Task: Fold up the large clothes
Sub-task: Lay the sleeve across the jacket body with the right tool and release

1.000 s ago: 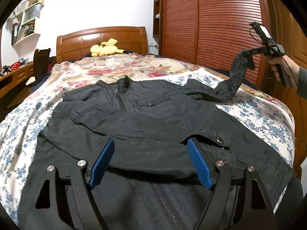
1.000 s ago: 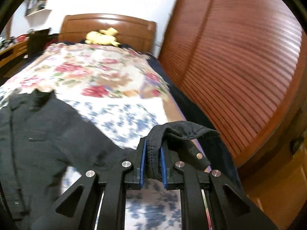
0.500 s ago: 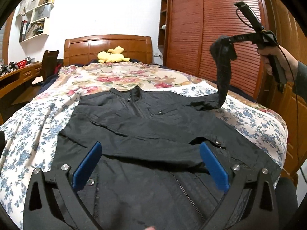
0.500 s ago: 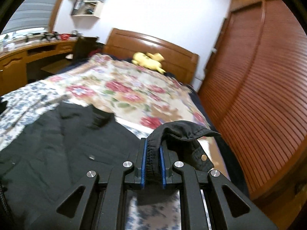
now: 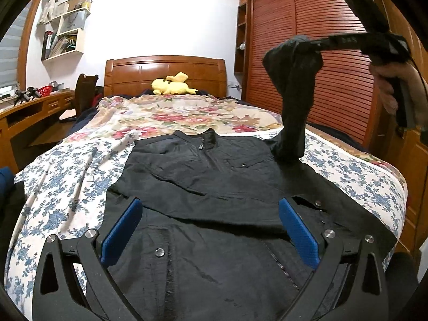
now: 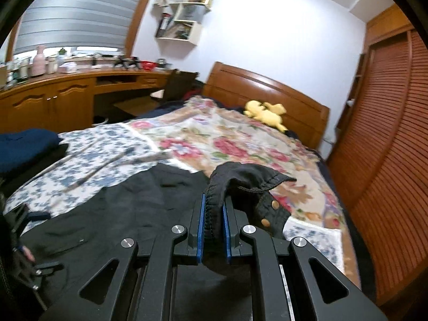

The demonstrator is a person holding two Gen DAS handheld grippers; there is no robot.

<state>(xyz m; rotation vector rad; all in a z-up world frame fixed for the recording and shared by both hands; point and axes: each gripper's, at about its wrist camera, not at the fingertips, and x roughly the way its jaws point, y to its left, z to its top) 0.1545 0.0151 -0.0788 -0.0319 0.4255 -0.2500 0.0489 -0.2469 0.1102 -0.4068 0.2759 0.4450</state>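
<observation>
A black zip jacket (image 5: 214, 187) lies front-up on the bed, collar toward the headboard. Its far sleeve (image 5: 294, 101) is lifted high off the bedding on the right. My right gripper (image 6: 213, 208) is shut on that sleeve's cuff (image 6: 248, 184), which has brass snap buttons; the same gripper (image 5: 318, 43) shows at the top right of the left wrist view, with a hand behind it. My left gripper (image 5: 210, 227) hovers wide open above the jacket's lower front, nothing between its blue pads (image 5: 121, 236). The other sleeve lies folded across the jacket's middle.
The bed carries a blue-flowered sheet (image 5: 61, 187) and a rose-patterned quilt (image 5: 187, 112). A yellow plush toy (image 5: 172, 85) lies by the wooden headboard. Slatted wardrobe doors (image 5: 334, 80) run along the right. A desk (image 6: 67, 99) and dark folded clothes (image 6: 24, 144) stand on the left.
The right gripper carried the lifted sleeve cuff up and inward over the jacket, swinging its view leftward. The left gripper's jaws widened and it drew back from the jacket.
</observation>
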